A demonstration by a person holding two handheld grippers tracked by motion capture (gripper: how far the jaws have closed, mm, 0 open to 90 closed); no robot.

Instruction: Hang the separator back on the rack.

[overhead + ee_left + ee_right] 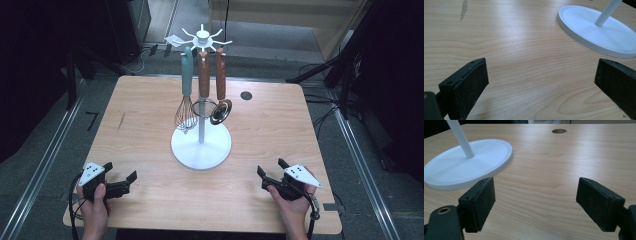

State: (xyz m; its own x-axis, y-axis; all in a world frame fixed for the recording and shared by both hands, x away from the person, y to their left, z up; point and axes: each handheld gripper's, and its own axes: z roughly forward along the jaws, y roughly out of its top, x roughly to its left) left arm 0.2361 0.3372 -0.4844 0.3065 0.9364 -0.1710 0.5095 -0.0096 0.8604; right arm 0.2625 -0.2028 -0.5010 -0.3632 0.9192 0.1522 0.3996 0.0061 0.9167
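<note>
A white utensil stand (201, 145) rises from a round base (599, 32) (461, 167) in the middle of the wooden table (150, 115). From its top hooks hang a whisk with a teal handle (186, 95), a wooden-handled utensil (203, 75) and a wooden-handled metal ladle (220, 102). My left gripper (121, 172) (541, 80) rests at the table's front left, open and empty. At the front right my right gripper (270, 167) (535, 200) is open too, nothing between its jaws. Both point toward the stand.
A round cable hole (246, 95) (559, 131) lies in the table behind and right of the stand. A dark mark (120, 121) (464, 8) streaks the wood at the left. Floor rails and dark equipment surround the table.
</note>
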